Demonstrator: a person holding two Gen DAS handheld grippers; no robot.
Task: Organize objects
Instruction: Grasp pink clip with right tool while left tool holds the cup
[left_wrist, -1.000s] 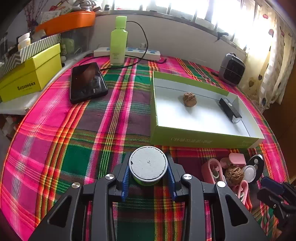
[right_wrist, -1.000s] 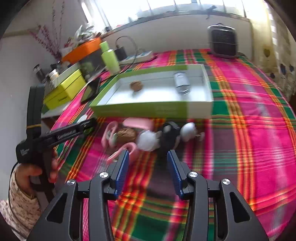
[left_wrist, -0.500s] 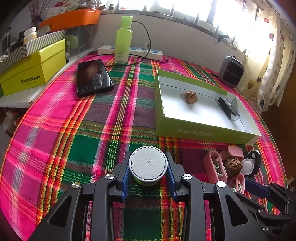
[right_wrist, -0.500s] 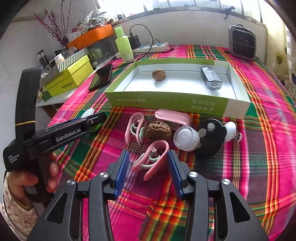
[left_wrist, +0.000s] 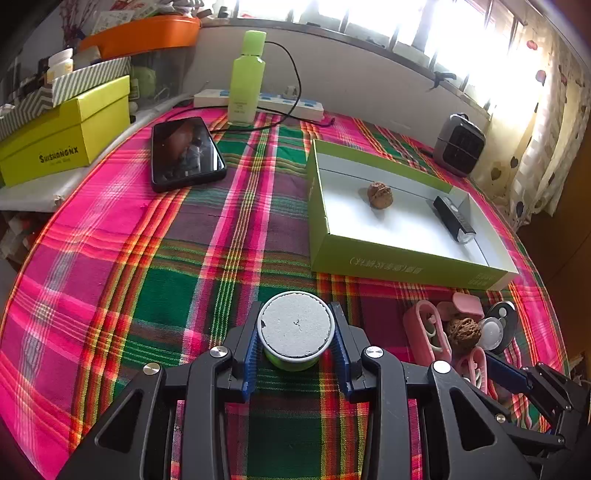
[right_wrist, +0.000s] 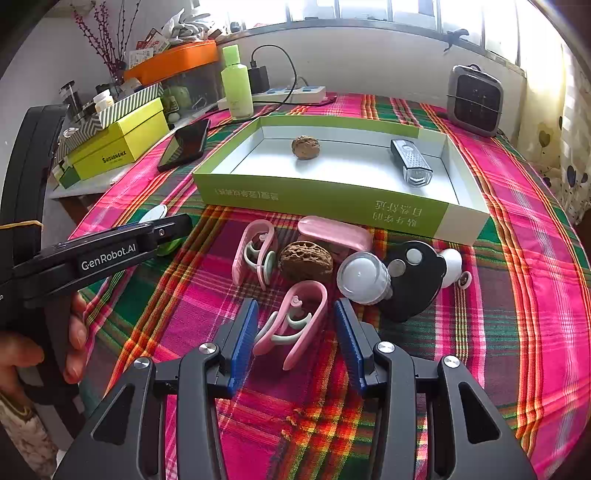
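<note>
Two tools working toward the green tray

The left tool (left_wrist: 295, 341) is clenching a small round jar (left_wrist: 294, 326), ready for the tray (right_wrist: 325, 197); the right tool (right_wrist: 295, 328) is straddling a pink clip (right_wrist: 295, 323), released, pads not touching.

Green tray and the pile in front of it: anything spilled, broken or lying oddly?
Nothing looks spilled or broken. The green tray holds a walnut and a small bike light; the rest, including a second walnut and pink clips, lies jumbled on the cloth.

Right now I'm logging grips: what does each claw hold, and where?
The left claw grips a small green jar by its sides. The right claw holds nothing; a pink clip lies between its open fingers.
</note>
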